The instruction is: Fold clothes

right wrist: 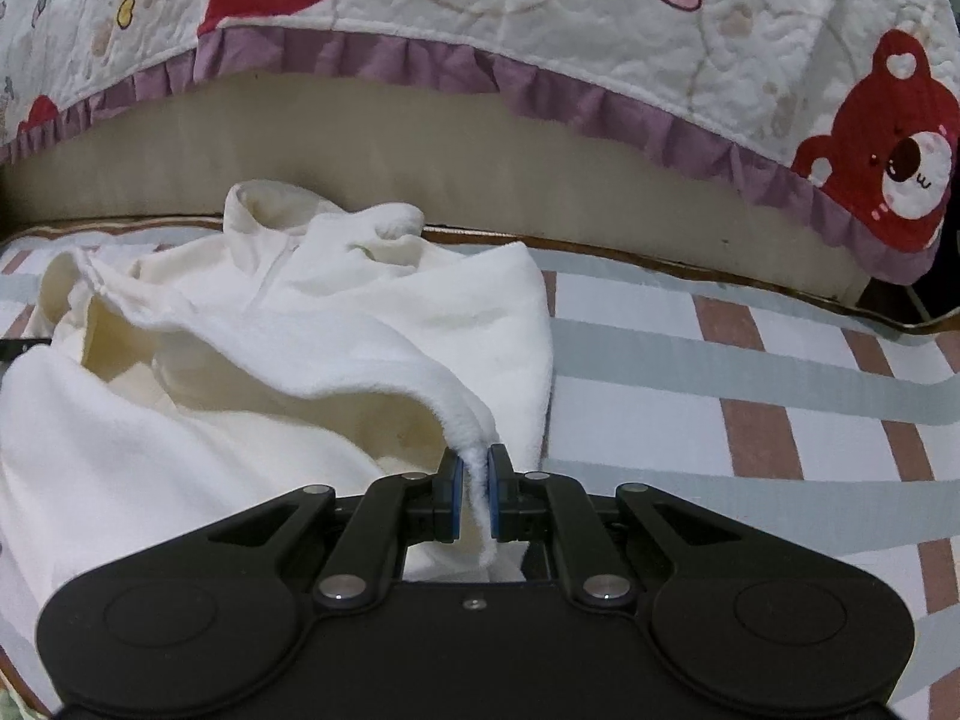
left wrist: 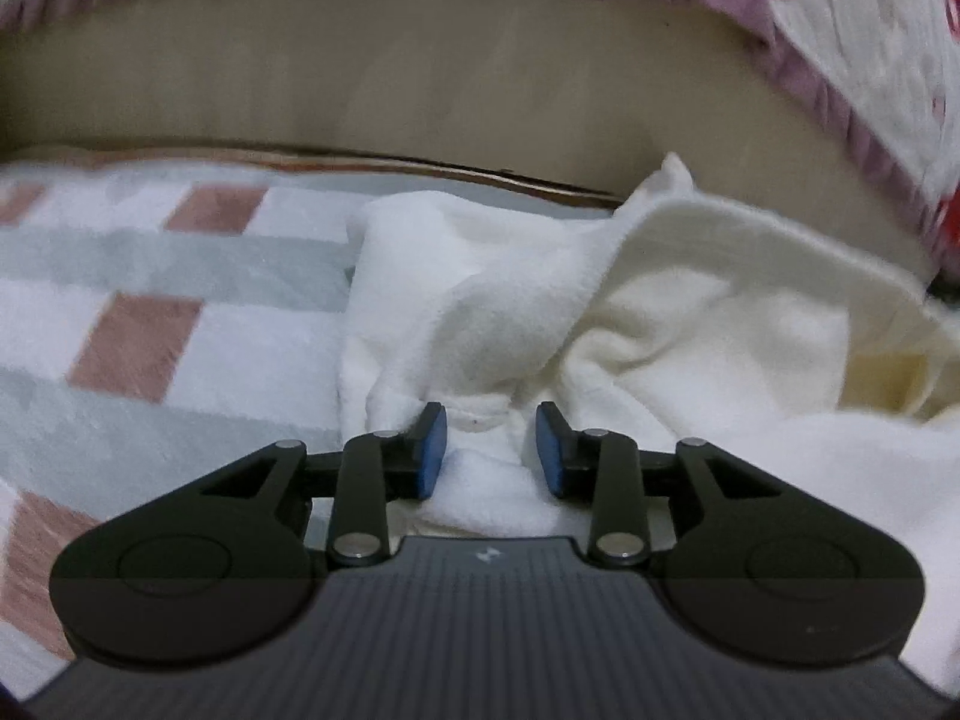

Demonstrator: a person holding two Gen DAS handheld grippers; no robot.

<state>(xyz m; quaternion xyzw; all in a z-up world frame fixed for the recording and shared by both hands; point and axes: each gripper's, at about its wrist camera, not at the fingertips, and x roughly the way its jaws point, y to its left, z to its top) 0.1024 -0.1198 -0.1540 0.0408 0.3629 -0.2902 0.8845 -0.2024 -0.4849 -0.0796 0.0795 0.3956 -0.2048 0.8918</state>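
Observation:
A white fleece garment [left wrist: 660,324] lies crumpled on a checked blanket [left wrist: 150,300]. My left gripper [left wrist: 491,450] is open, its blue pads on either side of a bunched fold of the garment. In the right wrist view the same garment [right wrist: 270,324] spreads to the left, collar [right wrist: 252,204] at the far side. My right gripper [right wrist: 474,498] is shut on the garment's hem edge, which runs up from between the pads and lifts slightly.
The blanket [right wrist: 750,372] has white, grey and pink squares. Behind it runs a beige bed side [right wrist: 420,144] with a quilted cover [right wrist: 600,18] with purple frill and red bears hanging over it.

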